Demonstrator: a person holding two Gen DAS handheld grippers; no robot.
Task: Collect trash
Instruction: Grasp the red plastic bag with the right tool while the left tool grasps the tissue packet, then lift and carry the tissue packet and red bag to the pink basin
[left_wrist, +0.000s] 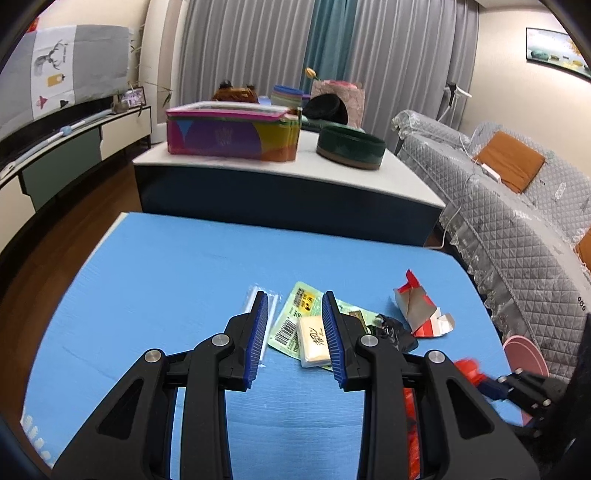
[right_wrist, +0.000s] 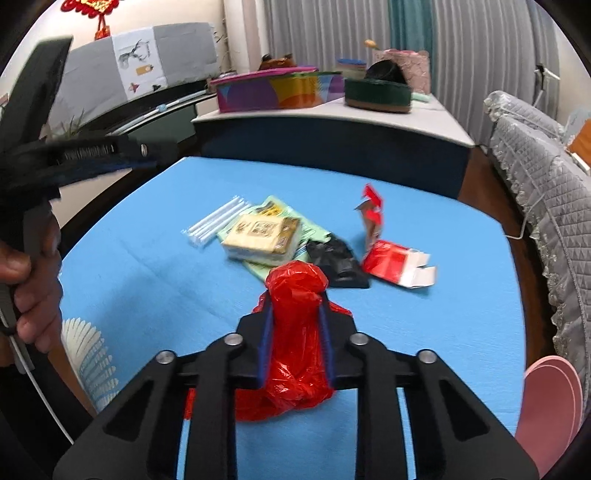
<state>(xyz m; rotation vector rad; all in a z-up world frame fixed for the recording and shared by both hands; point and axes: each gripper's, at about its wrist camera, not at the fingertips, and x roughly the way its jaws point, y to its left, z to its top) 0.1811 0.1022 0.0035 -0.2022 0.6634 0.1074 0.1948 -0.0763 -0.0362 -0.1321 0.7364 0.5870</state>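
On the blue table cover (left_wrist: 159, 273) lies a small heap of trash: a clear packet of white straws (right_wrist: 216, 221), a green wrapper (left_wrist: 297, 314), a pale tissue pack (left_wrist: 313, 341) on top of it, a crumpled black bag (right_wrist: 340, 262) and a torn red-and-white carton (left_wrist: 421, 312). My left gripper (left_wrist: 294, 297) hovers open over the green wrapper and tissue pack, its pads touching nothing. My right gripper (right_wrist: 296, 299) is shut on a red plastic bag (right_wrist: 291, 354), which bulges above and below the fingers. The right gripper (left_wrist: 491, 382) shows blurred at the left view's lower right.
A person's hand (right_wrist: 33, 280) holds the left gripper's handle at the left edge. Behind the table stands a low white-topped table with a colourful box (left_wrist: 229, 136) and a dark green bowl (left_wrist: 351, 147). A grey quilted sofa (left_wrist: 517, 221) runs along the right. A pink object (right_wrist: 550, 406) sits by the table's right corner.
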